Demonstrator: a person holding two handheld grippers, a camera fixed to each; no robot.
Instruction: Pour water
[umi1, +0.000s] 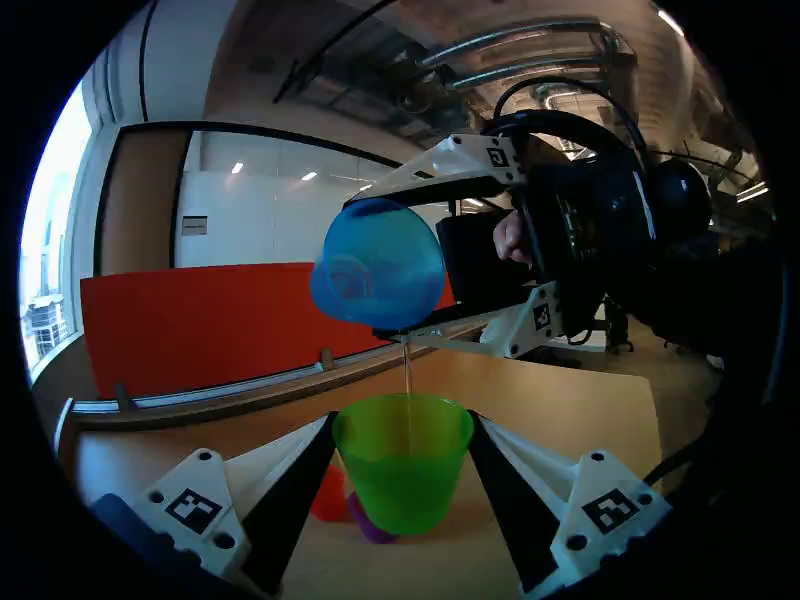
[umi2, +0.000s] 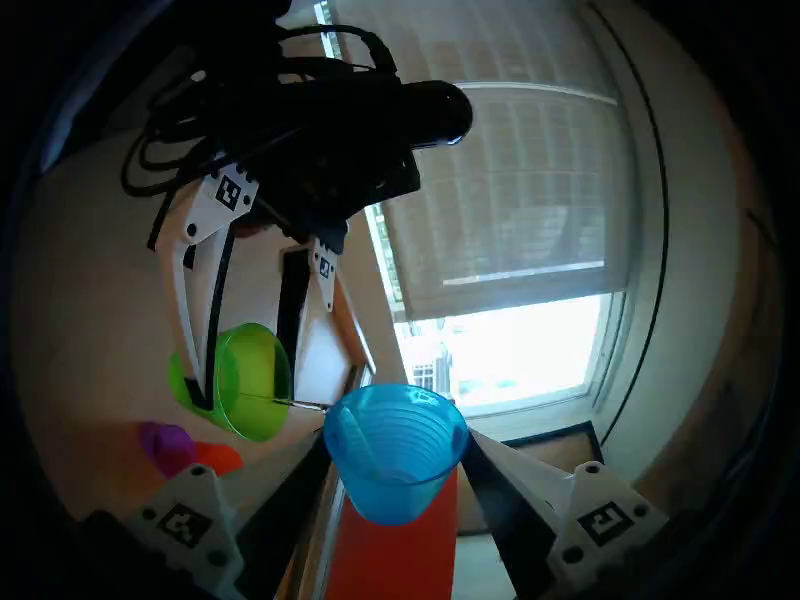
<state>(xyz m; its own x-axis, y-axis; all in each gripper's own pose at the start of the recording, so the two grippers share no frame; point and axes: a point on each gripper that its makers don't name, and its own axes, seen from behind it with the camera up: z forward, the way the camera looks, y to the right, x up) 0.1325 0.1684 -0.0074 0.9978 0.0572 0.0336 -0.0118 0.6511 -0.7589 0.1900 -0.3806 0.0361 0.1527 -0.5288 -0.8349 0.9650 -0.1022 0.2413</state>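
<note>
- Mid-pour right now: the left gripper (umi1: 400, 428) has both fingers closed part-way, pressed on the sides of the green cup (umi1: 403, 465), which stands upright low in the left gripper view, above the wooden table (umi1: 560, 395).
- The right gripper (umi2: 397, 442) is clamped the same way around the blue cup (umi2: 395, 455), tipped well over on its side with its mouth turned away from the green cup's centre line.
- From the green cup, the blue one sits at 12 o'clock, clear of it and not touching.
- A thin stream of water (umi1: 406, 365) drops from the blue cup's lower lip straight into the green cup's mouth.
- It lands near the middle, which looks like the right aim.
- To do this well, I'd add tilt slowly so the thread does not fatten and splash, and hold the lip directly over the centre.
- The green cup should be level; any lean at 3 or 9 o'clock risks a spill.
- A red cup (umi1: 330, 495) and a purple cup (umi1: 368, 525) lie at 7 o'clock of the green cup's base, behind it, out of the pour.
</note>
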